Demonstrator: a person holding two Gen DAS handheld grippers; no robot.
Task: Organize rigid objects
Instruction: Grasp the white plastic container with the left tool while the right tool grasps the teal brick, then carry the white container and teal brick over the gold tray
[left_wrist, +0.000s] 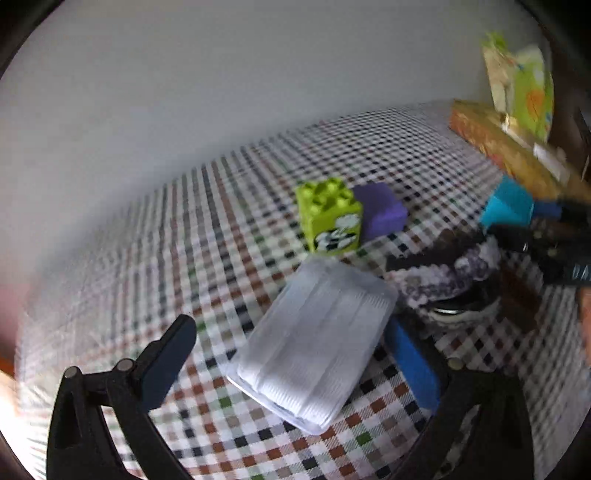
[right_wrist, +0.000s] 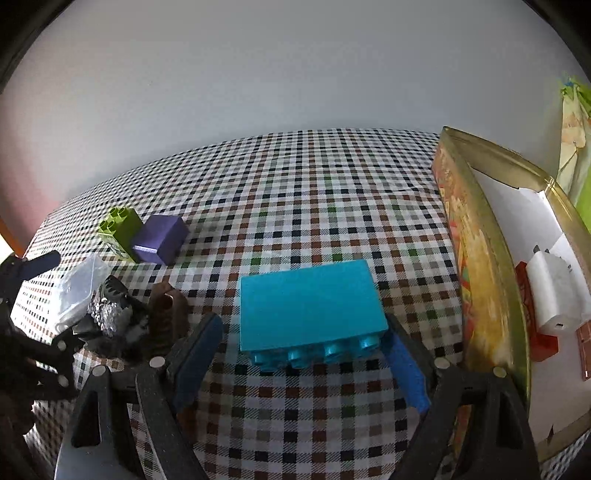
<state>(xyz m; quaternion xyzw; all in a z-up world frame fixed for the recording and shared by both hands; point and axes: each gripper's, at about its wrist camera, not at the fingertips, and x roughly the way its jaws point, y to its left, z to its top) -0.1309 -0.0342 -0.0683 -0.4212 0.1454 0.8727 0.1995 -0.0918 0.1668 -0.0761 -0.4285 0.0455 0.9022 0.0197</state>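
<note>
In the right wrist view a cyan stud brick lies on its side on the checked cloth, studs toward me. My right gripper is open around it, with a gap at the left pad. In the left wrist view a clear flat pack of white pads lies between the fingers of my left gripper, which is open wide with the left finger well clear of the pack. Behind the pack stand a green stud brick and a purple block, touching each other.
A decorated tin with a gold rim stands at the right and holds a white object and a red one. A dark sparkly item and a brown piece lie between the two grippers. A pale wall is behind the table.
</note>
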